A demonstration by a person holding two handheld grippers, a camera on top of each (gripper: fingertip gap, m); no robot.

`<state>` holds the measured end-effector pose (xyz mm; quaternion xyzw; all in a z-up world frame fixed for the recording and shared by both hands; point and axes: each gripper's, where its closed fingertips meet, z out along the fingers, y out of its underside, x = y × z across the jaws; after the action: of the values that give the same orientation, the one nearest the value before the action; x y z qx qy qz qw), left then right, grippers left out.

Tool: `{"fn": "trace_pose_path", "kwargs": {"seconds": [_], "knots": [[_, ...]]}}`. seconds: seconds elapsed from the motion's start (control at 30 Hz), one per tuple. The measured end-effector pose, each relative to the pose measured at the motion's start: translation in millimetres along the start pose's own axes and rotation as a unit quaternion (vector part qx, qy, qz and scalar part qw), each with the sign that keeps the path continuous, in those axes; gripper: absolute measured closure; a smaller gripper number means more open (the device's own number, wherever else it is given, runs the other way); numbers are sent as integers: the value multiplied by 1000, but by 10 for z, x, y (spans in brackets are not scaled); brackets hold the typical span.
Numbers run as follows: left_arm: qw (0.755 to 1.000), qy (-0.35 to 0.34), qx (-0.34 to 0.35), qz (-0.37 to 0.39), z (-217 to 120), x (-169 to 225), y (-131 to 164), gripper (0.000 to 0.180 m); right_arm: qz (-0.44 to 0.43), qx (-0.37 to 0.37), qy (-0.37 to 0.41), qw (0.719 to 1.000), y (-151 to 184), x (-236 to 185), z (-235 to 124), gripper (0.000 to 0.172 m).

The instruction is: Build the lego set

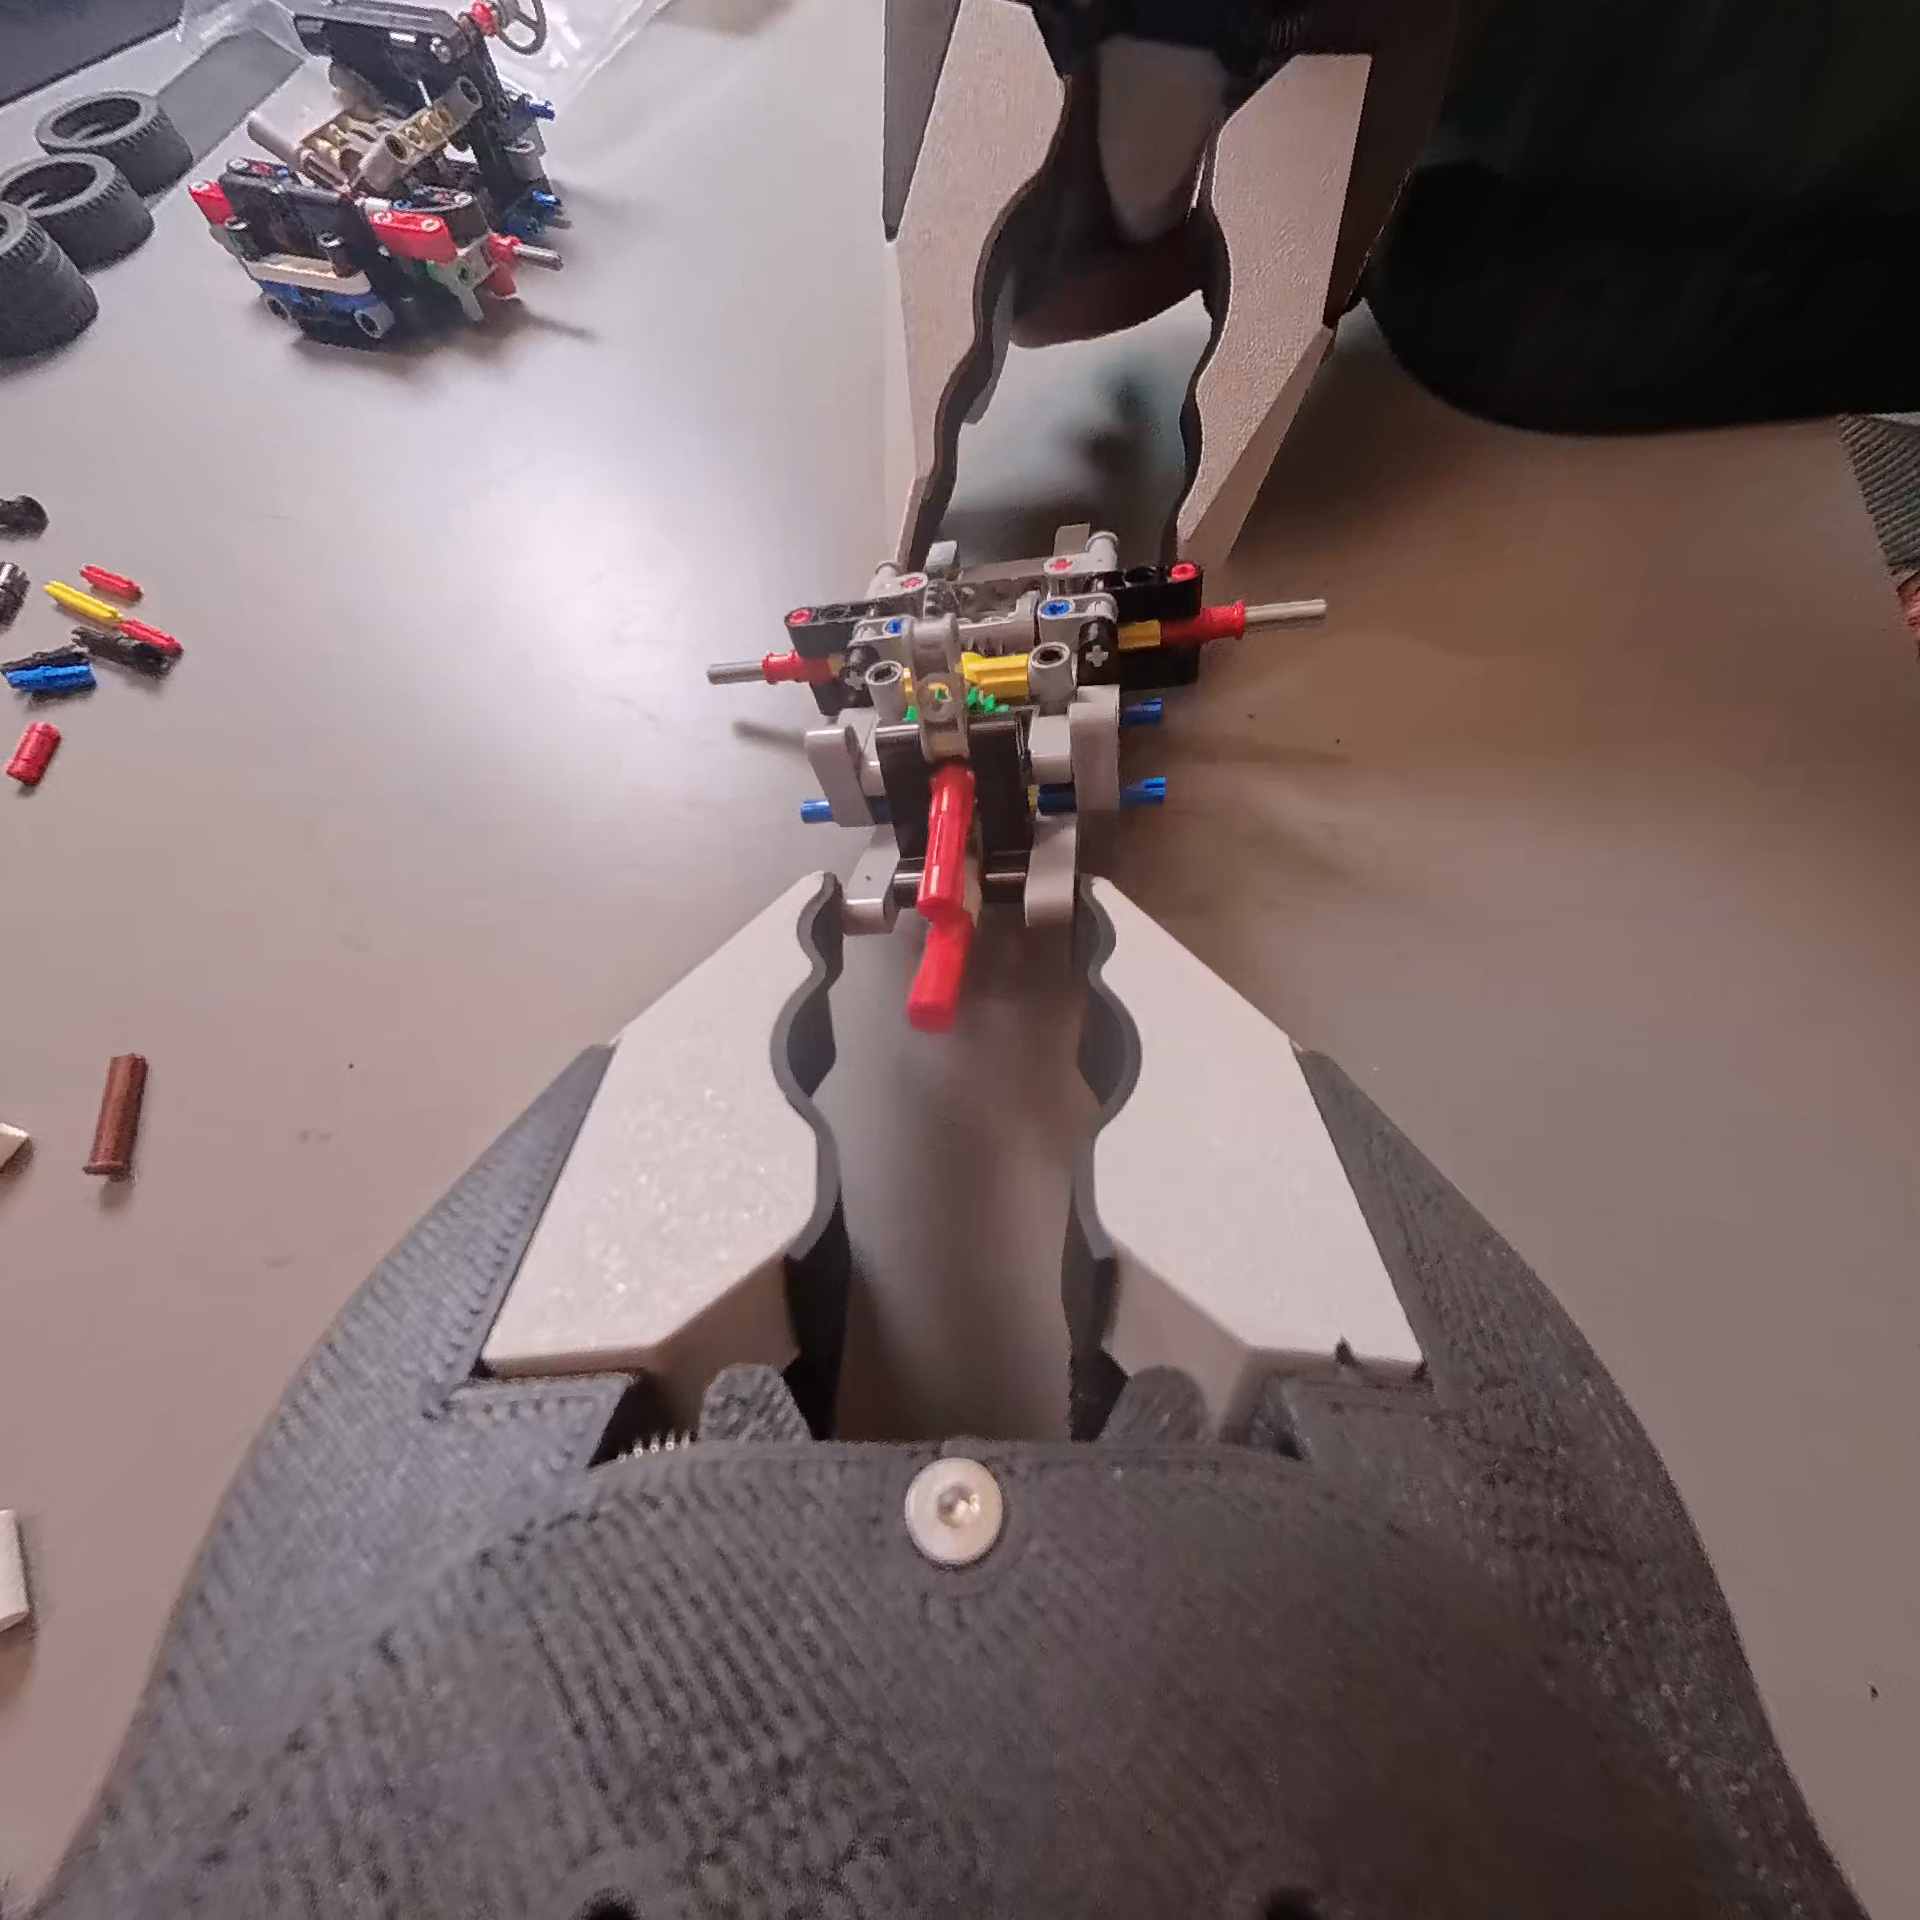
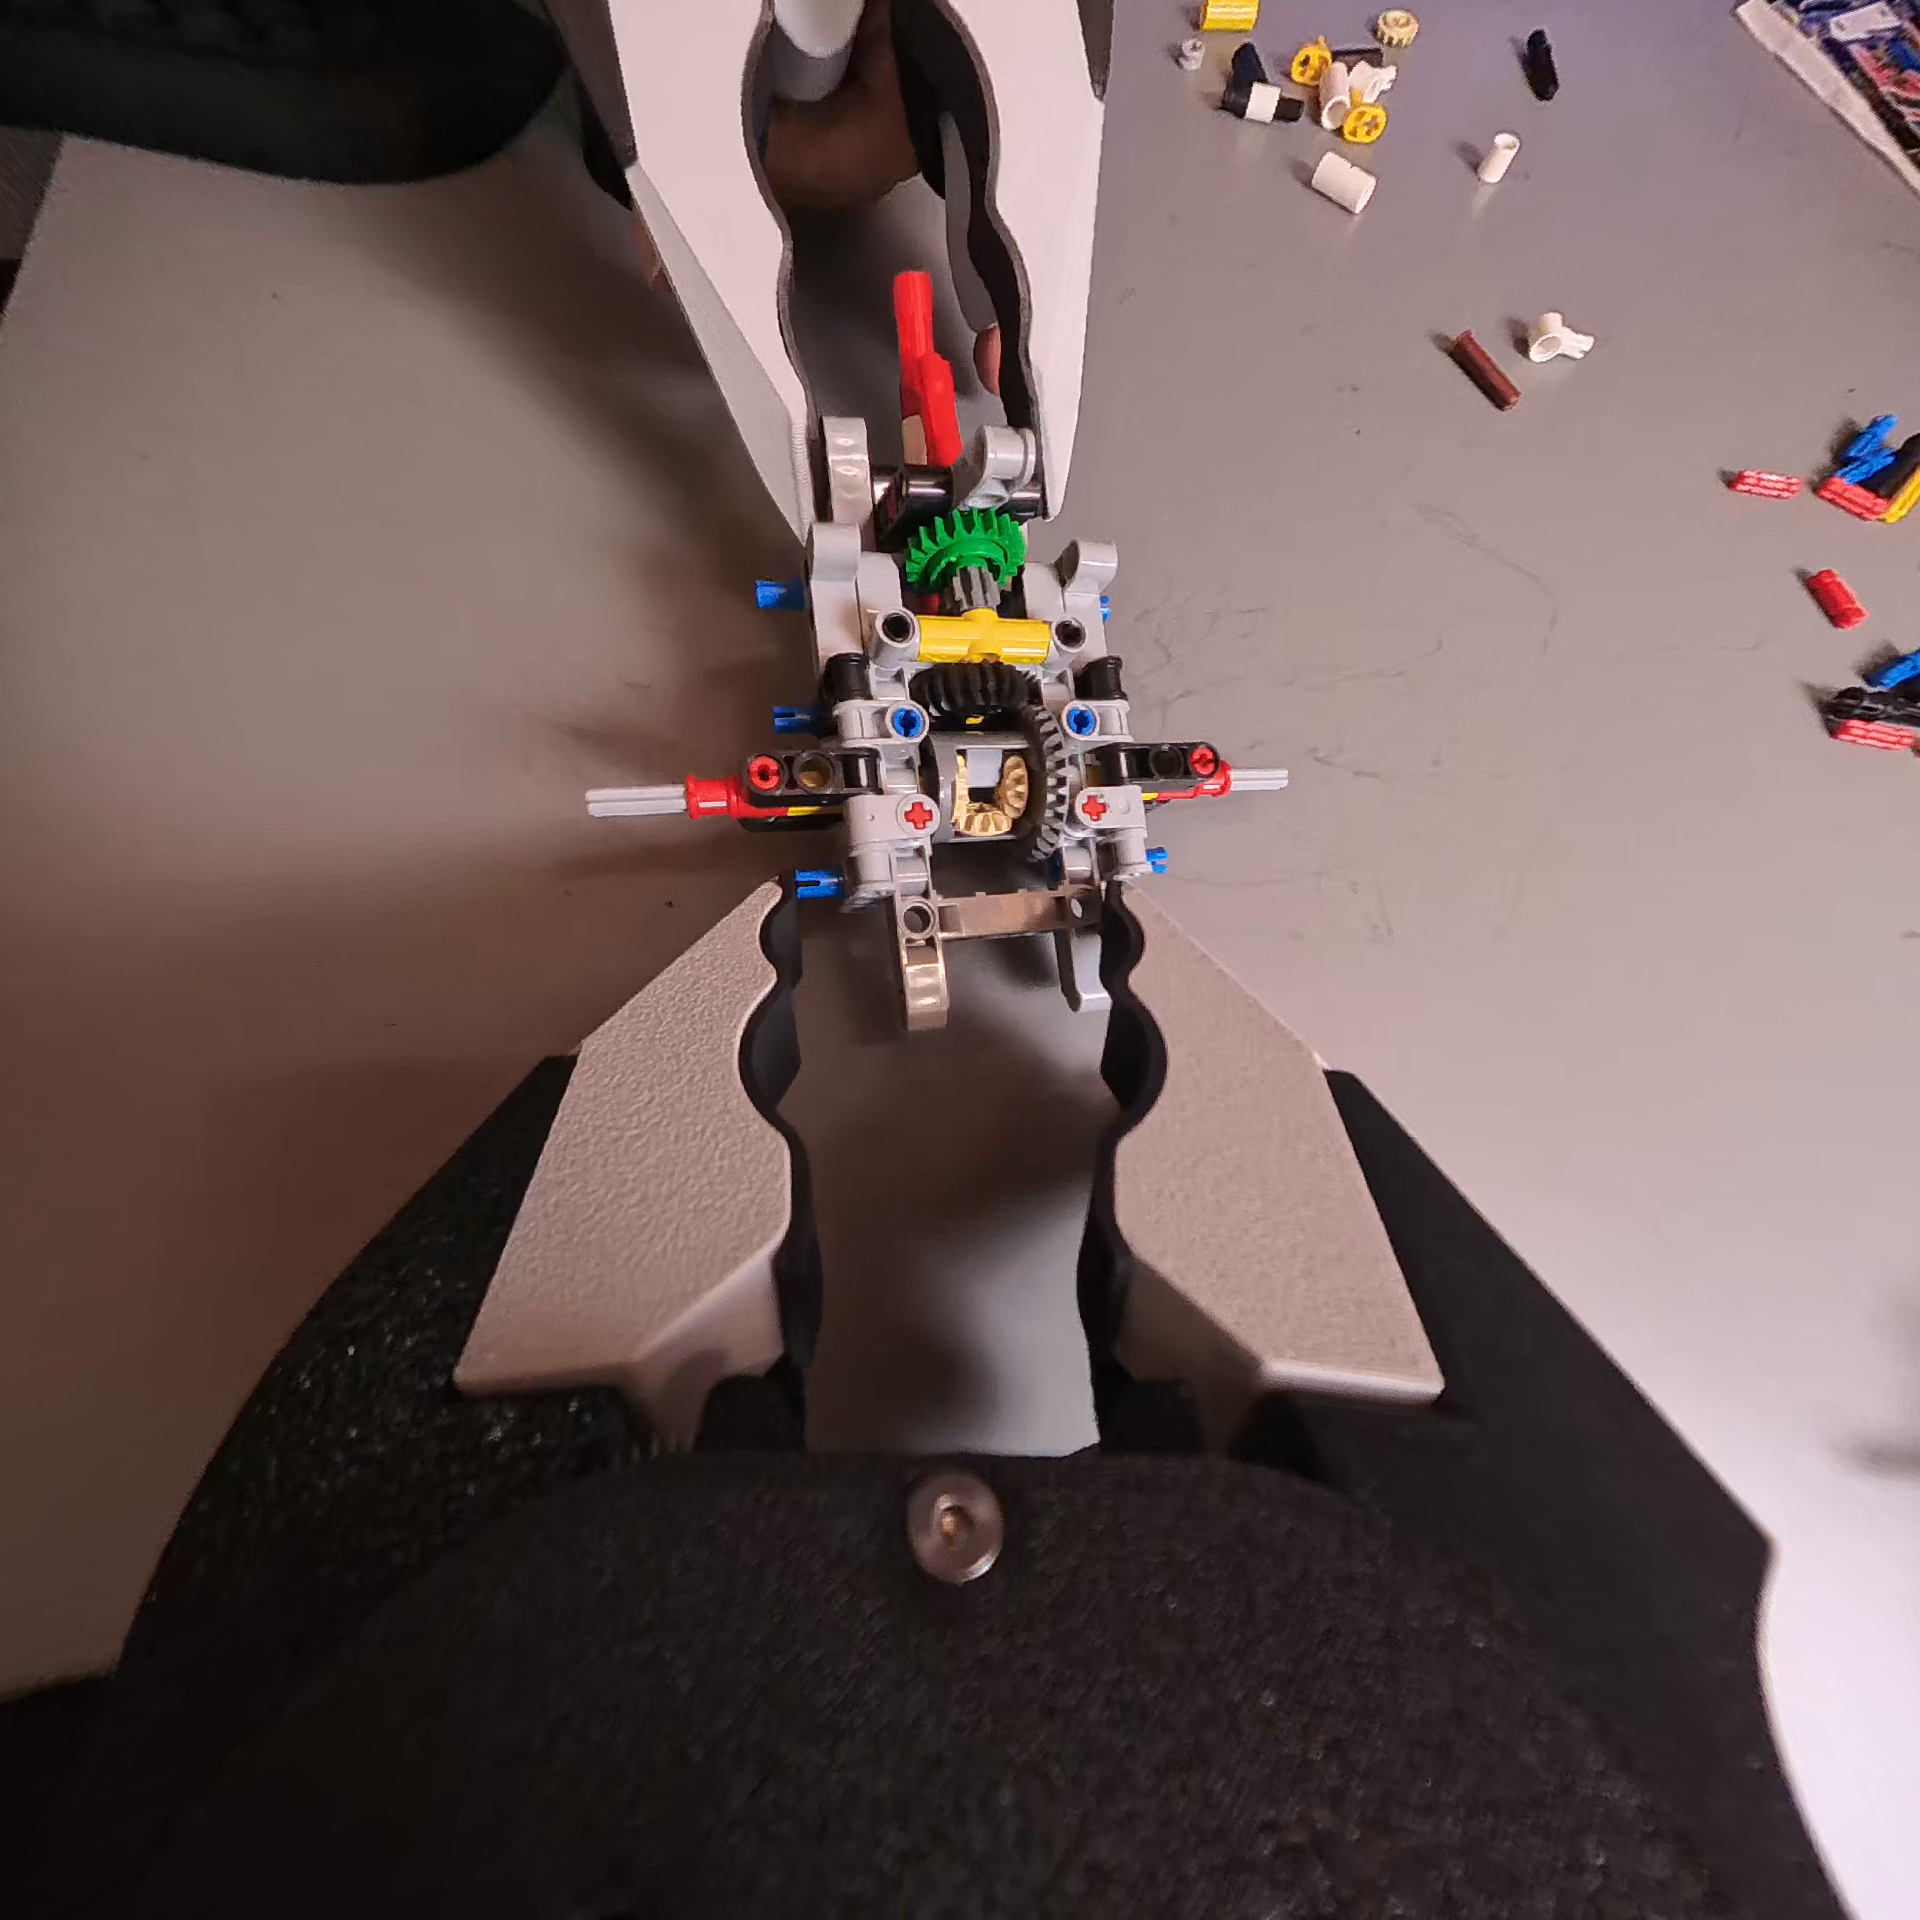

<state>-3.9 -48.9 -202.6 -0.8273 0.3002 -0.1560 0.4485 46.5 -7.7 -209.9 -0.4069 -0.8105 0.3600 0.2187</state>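
A small brick-built gear assembly of grey beams, gears, blue pins and side axles sits on the grey table. My left gripper is shut on its near end, with both pads against the grey beams. A red axle sticks out between the fingers. My right gripper is shut on the opposite end of the assembly: a blue pin meets one pad and the grey frame meets the other. Each gripper shows in the other's view, the right one and the left one, facing each other.
A larger brick assembly and black tyres lie at the far left. Loose coloured pins and a brown pin lie to the left. In the right wrist view, small parts, pins and a booklet lie to the right. About 8 cm separates my left fingertips from my right.
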Motion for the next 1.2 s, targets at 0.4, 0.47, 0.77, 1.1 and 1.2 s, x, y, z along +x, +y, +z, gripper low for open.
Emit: {"fn": "trace_pose_path", "kwargs": {"seconds": [0.4,0.47,0.77,1.1,1.2], "knots": [[966,92,48,-237,-101,-26,-84,137,-99,39,91,990,-184,148,-60,112],[959,115,53,-252,-103,24,-107,137,-146,43,133,979,-249,205,-40,112],[951,149,69,-262,-115,108,-158,137,-121,107,121,979,-425,159,-25,141],[995,-3,78,-55,-85,-44,-267,133,38,148,46,987,-512,184,-100,143],[995,-28,86,-35,-57,-60,-332,133,24,136,58,989,-532,155,-74,143]]}}
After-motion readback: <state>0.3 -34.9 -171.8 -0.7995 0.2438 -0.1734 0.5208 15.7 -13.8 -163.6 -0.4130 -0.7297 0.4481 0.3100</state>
